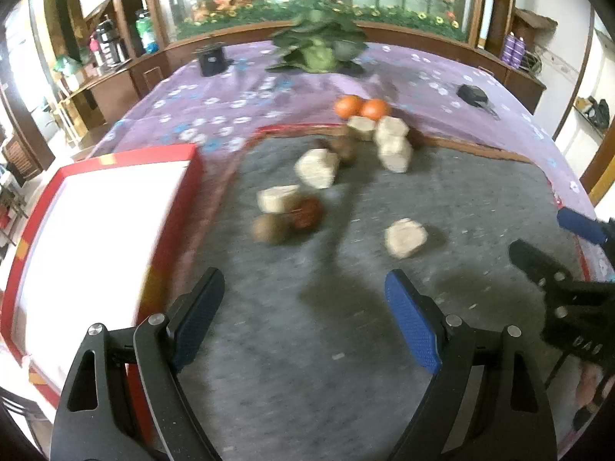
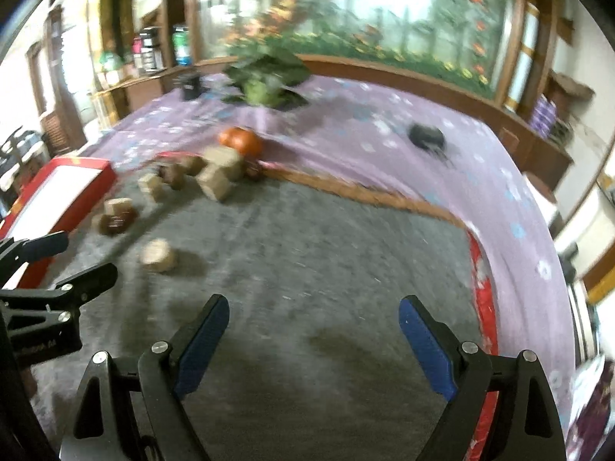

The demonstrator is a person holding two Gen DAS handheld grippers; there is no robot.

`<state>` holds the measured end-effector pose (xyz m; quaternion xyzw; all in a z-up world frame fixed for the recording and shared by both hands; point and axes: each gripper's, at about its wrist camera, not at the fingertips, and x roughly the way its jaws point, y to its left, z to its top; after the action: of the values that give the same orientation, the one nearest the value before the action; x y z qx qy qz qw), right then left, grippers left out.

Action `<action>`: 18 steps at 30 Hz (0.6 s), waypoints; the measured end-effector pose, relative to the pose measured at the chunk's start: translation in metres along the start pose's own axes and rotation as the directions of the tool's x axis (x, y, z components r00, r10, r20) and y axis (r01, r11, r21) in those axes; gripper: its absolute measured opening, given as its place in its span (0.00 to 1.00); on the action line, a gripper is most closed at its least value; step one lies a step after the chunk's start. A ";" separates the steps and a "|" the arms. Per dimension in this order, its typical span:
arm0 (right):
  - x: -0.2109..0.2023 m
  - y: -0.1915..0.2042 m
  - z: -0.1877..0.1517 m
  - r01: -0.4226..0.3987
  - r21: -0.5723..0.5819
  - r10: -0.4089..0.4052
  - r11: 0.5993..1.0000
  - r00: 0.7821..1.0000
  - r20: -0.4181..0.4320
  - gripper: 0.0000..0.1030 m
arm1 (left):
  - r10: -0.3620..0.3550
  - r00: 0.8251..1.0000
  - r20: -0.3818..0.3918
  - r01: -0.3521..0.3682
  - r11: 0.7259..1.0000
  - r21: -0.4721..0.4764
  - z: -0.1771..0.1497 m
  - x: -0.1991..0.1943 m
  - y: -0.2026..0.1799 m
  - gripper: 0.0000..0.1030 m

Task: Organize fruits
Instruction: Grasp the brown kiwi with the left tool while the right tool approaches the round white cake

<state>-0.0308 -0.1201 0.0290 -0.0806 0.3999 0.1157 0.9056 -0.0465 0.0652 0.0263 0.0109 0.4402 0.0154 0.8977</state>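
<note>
On a grey felt mat (image 1: 326, 345) lie several fruits wrapped in cream foam sleeves, one alone (image 1: 405, 237) nearest me. A brown fruit (image 1: 269, 228) and a dark red fruit (image 1: 306, 212) lie beside another sleeve. Two oranges (image 1: 361, 107) sit at the mat's far edge; they also show in the right wrist view (image 2: 241, 140). A red box with a white inside (image 1: 96, 238) stands at the left. My left gripper (image 1: 303, 288) is open and empty above the mat. My right gripper (image 2: 313, 315) is open and empty over bare mat (image 2: 326, 261), right of the lone sleeve (image 2: 158, 255).
The mat lies on a purple flowered tablecloth (image 1: 423, 73). A potted green plant (image 1: 319, 44), a black box (image 1: 210, 59) and a small black object (image 1: 472, 94) sit further back. Wooden cabinets and a flower mural stand behind the table.
</note>
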 end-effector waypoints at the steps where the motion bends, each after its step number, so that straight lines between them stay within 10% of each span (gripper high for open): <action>1: -0.002 0.004 0.001 0.001 -0.013 -0.001 1.000 1.000 0.010 0.87 | -0.001 1.000 -0.003 0.001 1.000 -0.009 -0.001 -0.001 0.007 0.84; 14: 0.008 0.018 0.011 -0.085 -0.046 0.085 0.995 0.996 -0.007 0.77 | -0.052 0.999 -0.006 0.051 0.998 -0.031 0.018 0.011 0.022 0.84; 18: 0.012 0.016 0.011 -0.105 -0.043 0.104 0.993 0.994 -0.020 0.71 | -0.051 0.998 -0.023 0.051 0.999 0.007 0.024 0.021 0.022 0.70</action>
<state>-0.0199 -0.1003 0.0261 -0.0807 0.4089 0.1712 0.8927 -0.0149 0.0875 0.0247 0.0027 0.4504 -0.0090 0.8928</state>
